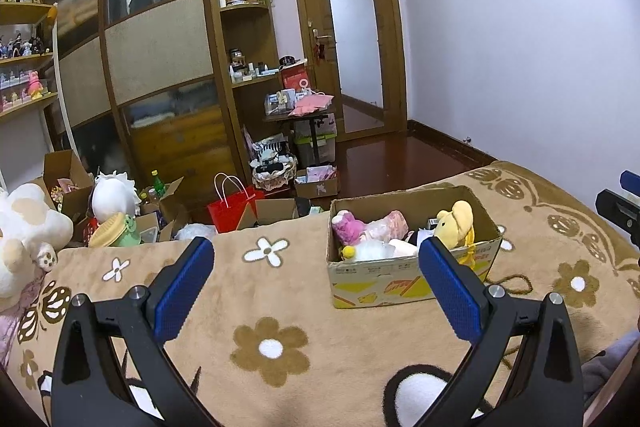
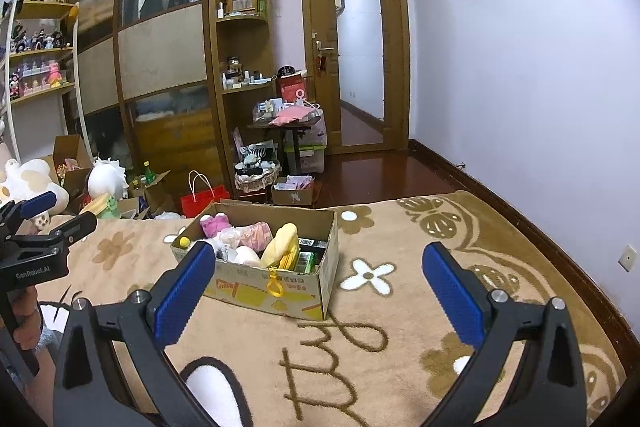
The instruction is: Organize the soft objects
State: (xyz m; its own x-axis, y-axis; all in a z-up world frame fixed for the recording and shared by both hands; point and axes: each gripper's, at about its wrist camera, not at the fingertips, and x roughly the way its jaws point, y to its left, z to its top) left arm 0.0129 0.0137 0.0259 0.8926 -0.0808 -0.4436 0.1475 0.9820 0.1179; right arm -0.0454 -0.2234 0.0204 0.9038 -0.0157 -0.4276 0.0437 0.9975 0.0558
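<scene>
A cardboard box [image 1: 404,277] sits on the beige flowered blanket [image 1: 256,291]. It holds several soft toys: a yellow plush [image 1: 458,221], a pink plush [image 1: 350,227] and white ones. The box also shows in the right wrist view [image 2: 276,297], with the yellow plush [image 2: 282,245] and a yellow clip [image 2: 275,285] hanging over its front wall. My left gripper [image 1: 316,281] is open and empty, just short of the box. My right gripper [image 2: 318,287] is open and empty, to the box's right. A large white plush [image 1: 28,227] lies at the blanket's far left.
Beyond the bed edge stand open cartons, a red paper bag [image 1: 234,205], a white-haired plush doll [image 1: 112,197] and a green toy [image 1: 118,229]. A wardrobe, shelves, a cluttered small table [image 1: 300,107] and a wooden door [image 1: 352,39] stand behind. The wall is at right.
</scene>
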